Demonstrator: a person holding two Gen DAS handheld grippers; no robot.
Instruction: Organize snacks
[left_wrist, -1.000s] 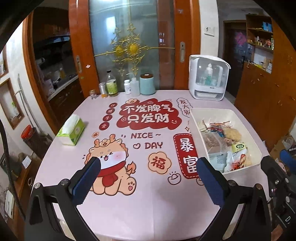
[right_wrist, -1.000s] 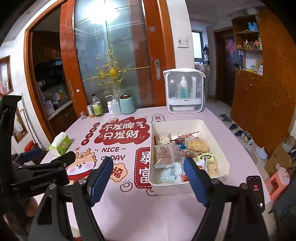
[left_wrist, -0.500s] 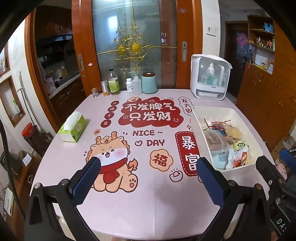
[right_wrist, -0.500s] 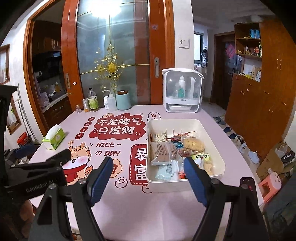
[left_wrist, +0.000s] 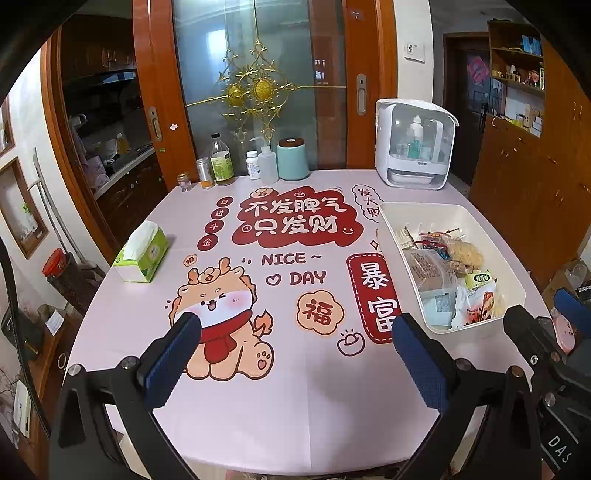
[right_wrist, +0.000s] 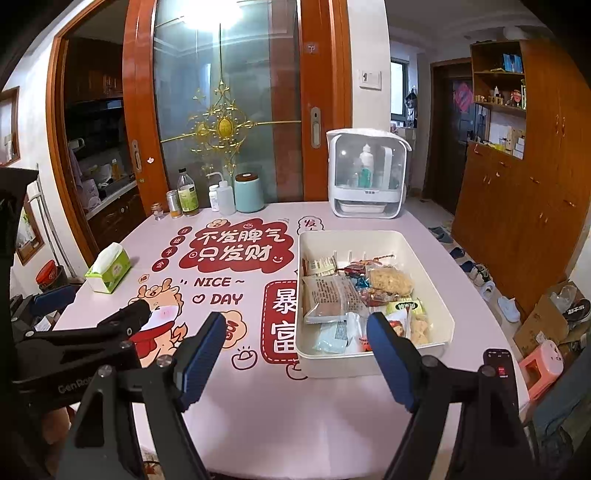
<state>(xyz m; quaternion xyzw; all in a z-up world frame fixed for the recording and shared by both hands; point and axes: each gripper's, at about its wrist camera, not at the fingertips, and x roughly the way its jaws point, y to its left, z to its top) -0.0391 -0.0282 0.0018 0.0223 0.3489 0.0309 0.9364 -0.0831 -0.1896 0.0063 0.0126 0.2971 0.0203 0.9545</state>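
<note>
A white rectangular bin (left_wrist: 402, 216) (right_wrist: 428, 258) stands on the right side of the pink printed tablecloth (left_wrist: 280, 387). Inside lie several wrapped snacks, among them a large clear pack of brown biscuits (right_wrist: 327, 297) (left_wrist: 430, 271), a yellow puffed snack (right_wrist: 389, 279) and a pale blue packet (right_wrist: 330, 336). My left gripper (left_wrist: 293, 354) hovers open over the near middle of the table, nothing between its blue pads. My right gripper (right_wrist: 295, 352) is open too, above the bin's near left corner and holding nothing. The left gripper's black frame (right_wrist: 74, 343) shows at the left of the right wrist view.
A green tissue box (left_wrist: 142, 253) sits at the table's left edge. Bottles, jars and a teal canister (left_wrist: 293, 159) line the far edge, beside a white appliance with a clear hood (left_wrist: 415, 146). Wooden cabinets, shoes and a pink stool (right_wrist: 541, 363) lie to the right.
The right wrist view has shifted slightly, so the bin and table sit a little differently in frame. The left gripper has stayed put. Both jaws remain wide apart.
</note>
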